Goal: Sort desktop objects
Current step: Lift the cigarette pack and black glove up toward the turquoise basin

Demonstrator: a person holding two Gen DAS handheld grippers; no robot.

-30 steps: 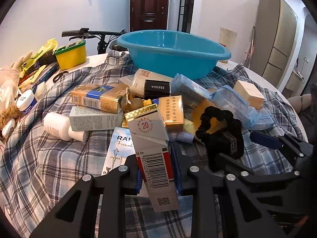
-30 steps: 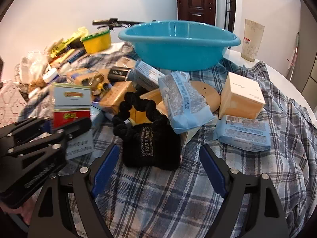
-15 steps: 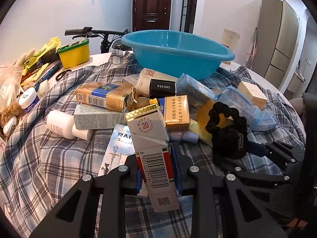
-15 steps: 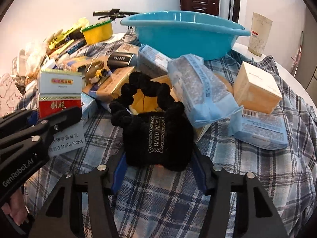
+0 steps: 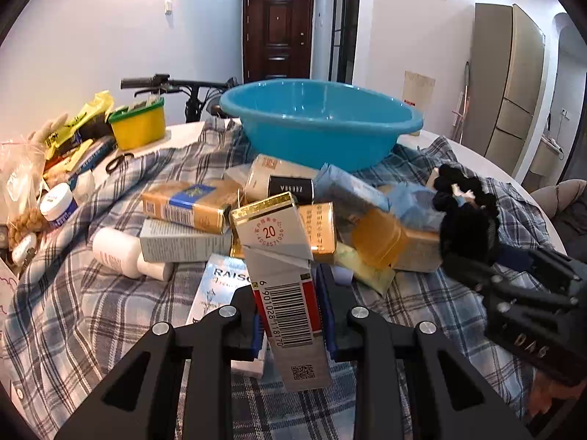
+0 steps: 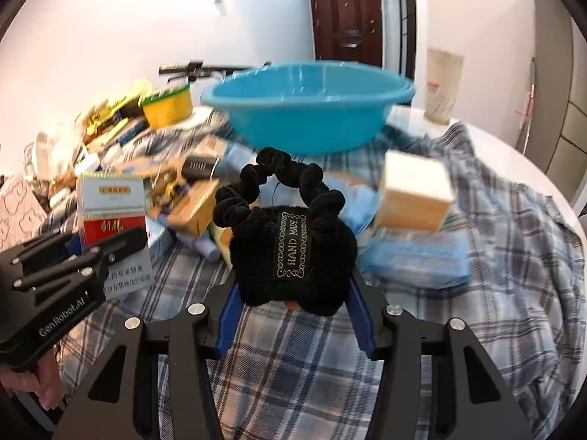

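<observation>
Plainly barely begun: the round blue plastic basin (image 5: 323,124) is empty, though the left gripper (image 5: 290,319) clamps a red-and-white cigarette carton (image 5: 288,311) and the right gripper (image 6: 293,293), jaws just closing, pinches a black knitted scrunchie pouch (image 6: 293,245).

"hand made" on black scrunchie (image 6: 291,253); "20" on cigarette pack (image 5: 271,233).

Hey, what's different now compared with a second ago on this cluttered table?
The right tongs have just been closing and now pinch the black scrunchie, which they straddled open a second ago; it has come up off the plaid cloth. The left tongs stay clamped on the red and white carton. The blue basin and the pile of boxes have not moved.
</observation>
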